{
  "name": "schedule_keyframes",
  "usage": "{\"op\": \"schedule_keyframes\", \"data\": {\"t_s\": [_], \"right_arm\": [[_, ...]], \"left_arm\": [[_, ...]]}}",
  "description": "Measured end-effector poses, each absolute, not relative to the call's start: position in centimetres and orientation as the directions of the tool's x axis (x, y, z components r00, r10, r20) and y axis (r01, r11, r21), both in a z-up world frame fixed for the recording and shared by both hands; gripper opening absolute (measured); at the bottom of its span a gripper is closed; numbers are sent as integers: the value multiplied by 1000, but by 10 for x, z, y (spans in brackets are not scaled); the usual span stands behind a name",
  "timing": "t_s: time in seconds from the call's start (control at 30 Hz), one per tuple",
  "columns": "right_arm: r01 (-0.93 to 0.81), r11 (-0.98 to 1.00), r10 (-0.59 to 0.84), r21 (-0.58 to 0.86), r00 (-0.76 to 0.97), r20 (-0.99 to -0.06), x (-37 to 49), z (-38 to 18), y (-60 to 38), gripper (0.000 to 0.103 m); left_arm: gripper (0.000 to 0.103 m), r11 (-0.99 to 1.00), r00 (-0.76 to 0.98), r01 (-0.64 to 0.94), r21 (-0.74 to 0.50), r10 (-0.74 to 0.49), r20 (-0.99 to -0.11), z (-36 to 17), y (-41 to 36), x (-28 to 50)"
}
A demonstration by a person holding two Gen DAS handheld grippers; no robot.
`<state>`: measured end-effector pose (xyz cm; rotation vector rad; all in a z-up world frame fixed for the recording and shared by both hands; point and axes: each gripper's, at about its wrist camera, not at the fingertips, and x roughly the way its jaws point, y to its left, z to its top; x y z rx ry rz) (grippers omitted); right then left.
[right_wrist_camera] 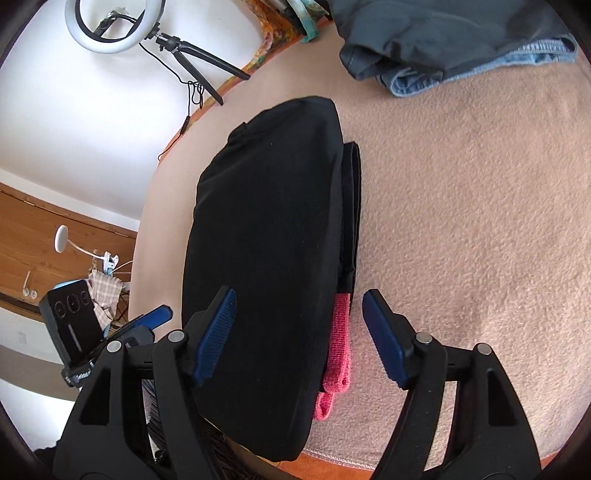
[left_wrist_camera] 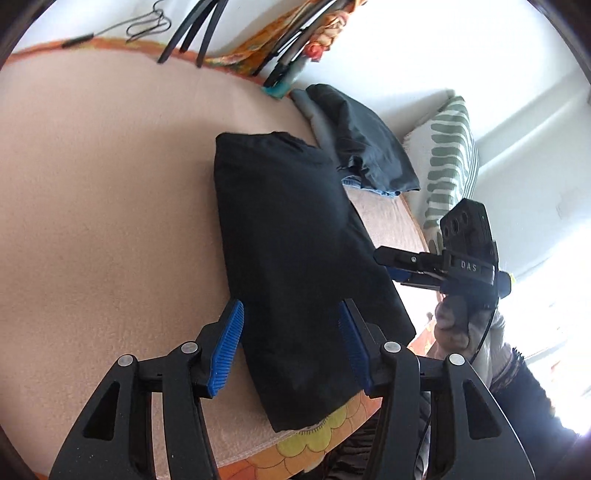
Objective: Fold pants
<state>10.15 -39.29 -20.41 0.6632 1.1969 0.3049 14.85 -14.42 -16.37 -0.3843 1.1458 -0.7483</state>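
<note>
The black pants (left_wrist_camera: 291,251) lie folded into a compact rectangle on the peach blanket (left_wrist_camera: 92,206). In the right wrist view the pants (right_wrist_camera: 266,240) show a pink waistband strip (right_wrist_camera: 338,354) sticking out at the near right edge. My left gripper (left_wrist_camera: 291,347) is open, its blue pads on either side of the fold's near end, just above it. My right gripper (right_wrist_camera: 299,332) is open, hovering over the near edge of the fold. The right gripper also shows in the left wrist view (left_wrist_camera: 399,264), beside the pants' right edge.
A pile of dark grey and blue denim clothes (left_wrist_camera: 365,147) lies beyond the pants, also in the right wrist view (right_wrist_camera: 443,40). A green striped pillow (left_wrist_camera: 450,155) is at the right. A ring light on a tripod (right_wrist_camera: 107,26) stands past the bed. The bed's edge (left_wrist_camera: 303,443) is near.
</note>
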Motion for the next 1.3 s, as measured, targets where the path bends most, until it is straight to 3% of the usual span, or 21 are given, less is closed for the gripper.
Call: {"op": "schedule_keyframes", "data": {"t_s": [0.27,0.5,0.67,0.8,0.97,1.07,1.1,1.17,1.3], "right_arm": [[78,684,651,726,383,-655,94,-218,-399,75],[67,573,734,817,401,-548,91,-229,-408,72],[27,642,713,766,344,-611,97,-227,-387,57],[82,624,713,777,347,-609,93,-232,-397,34],[69,672,668,737,374,-644,89,-226,-387,30],[75,718,630,692,355,-691,94,-224,-384,38],[81,706,639,704,355,-682,95,-224,-384,45],[74,689,656,721,360,-664,97,-225,-383,49],[66,746,596,662,377,-709,96,-218,-375,27]], "left_arm": [[52,682,163,251,-687,-729,-665,-198,-155,169],[50,634,174,279,-721,-772,-611,-202,-163,171],[43,650,186,277,-708,-759,-624,-201,-167,171],[36,642,188,258,-722,-766,-614,-205,-164,172],[32,662,190,267,-700,-749,-635,-203,-169,172],[31,663,191,264,-700,-748,-636,-204,-169,172],[31,659,191,259,-706,-752,-631,-205,-168,172],[31,657,195,257,-709,-753,-628,-206,-168,173],[29,684,216,274,-676,-728,-650,-200,-174,170]]}}
